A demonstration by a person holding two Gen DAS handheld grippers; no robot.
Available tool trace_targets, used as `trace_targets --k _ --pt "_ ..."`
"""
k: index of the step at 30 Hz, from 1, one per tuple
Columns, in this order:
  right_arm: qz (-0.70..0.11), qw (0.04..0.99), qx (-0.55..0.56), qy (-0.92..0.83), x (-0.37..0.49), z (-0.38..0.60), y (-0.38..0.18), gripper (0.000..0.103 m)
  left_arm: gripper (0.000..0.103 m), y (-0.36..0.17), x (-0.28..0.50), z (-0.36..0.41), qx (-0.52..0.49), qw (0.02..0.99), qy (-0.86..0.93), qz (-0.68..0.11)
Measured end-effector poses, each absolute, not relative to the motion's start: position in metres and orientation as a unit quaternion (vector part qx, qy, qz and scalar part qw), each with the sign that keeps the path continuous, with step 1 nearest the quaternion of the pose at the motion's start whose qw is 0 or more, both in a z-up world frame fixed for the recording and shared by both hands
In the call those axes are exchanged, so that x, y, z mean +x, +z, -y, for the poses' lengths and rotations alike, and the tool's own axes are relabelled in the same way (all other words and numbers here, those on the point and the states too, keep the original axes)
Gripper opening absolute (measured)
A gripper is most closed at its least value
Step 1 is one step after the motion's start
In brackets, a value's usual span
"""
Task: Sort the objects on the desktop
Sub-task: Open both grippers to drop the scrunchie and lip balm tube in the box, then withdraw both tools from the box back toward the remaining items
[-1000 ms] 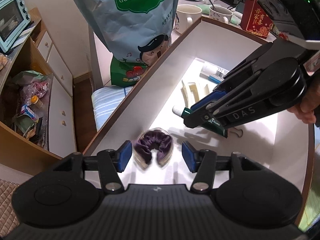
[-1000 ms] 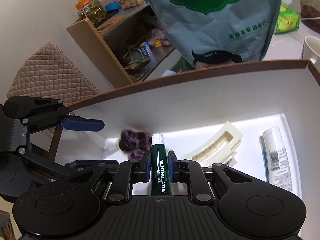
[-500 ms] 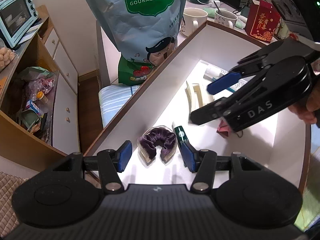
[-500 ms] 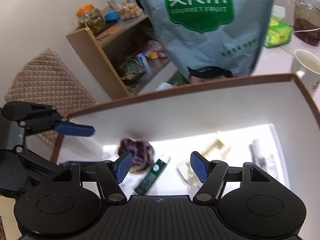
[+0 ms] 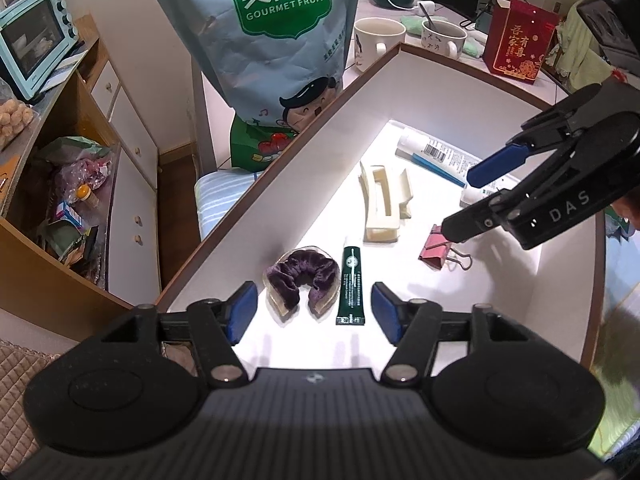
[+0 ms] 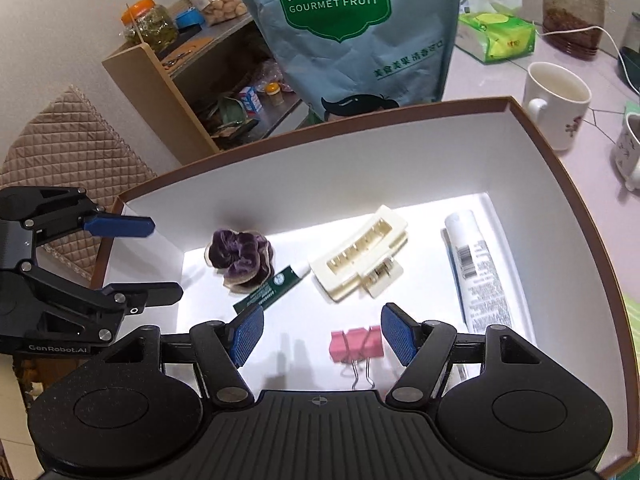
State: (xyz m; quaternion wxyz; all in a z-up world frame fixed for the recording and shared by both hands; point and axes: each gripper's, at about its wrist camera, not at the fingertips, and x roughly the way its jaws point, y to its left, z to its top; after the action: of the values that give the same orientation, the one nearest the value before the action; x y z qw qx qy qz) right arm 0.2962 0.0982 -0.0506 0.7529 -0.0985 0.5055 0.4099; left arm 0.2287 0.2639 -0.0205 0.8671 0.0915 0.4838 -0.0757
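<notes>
A white-lined box [image 5: 296,184] [image 6: 320,176] holds a purple scrunchie [image 5: 302,280] [image 6: 240,256], a green lip gel tube [image 5: 351,286] [image 6: 272,290] lying right beside it, a cream hair clip [image 5: 384,200] [image 6: 360,256], a pink binder clip [image 5: 438,248] [image 6: 356,344] and a white tube [image 5: 440,156] [image 6: 476,272]. My left gripper [image 5: 312,312] [image 6: 148,260] hovers open above the scrunchie and lip gel, holding nothing. My right gripper [image 6: 322,332] [image 5: 476,196] is open and empty, raised over the binder clip.
A large "Gourmet Fruit" snack bag [image 5: 272,40] [image 6: 352,20] stands behind the box's far wall. Mugs [image 5: 378,40] [image 6: 556,100], a red carton [image 5: 520,40] and a tissue pack [image 6: 496,32] sit on the desk beyond. A cluttered wooden shelf [image 5: 60,200] stands to the left.
The right gripper let go of the lip gel tube beside the scrunchie, opened, and pulled back above the binder clip. The left gripper stayed open and rose slightly.
</notes>
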Motion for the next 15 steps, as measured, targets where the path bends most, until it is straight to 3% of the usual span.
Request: trace_targets --k 5,15 --pt "-0.502 0.755 -0.1 0.41 0.285 -0.089 -0.044 0.068 0.067 -0.015 0.223 -0.258 0.096 0.869 -0.07 -0.48" --pt "-0.491 0.763 -0.104 0.408 0.264 -0.073 -0.033 0.068 0.069 -0.004 0.208 -0.245 0.11 0.872 -0.067 -0.472"
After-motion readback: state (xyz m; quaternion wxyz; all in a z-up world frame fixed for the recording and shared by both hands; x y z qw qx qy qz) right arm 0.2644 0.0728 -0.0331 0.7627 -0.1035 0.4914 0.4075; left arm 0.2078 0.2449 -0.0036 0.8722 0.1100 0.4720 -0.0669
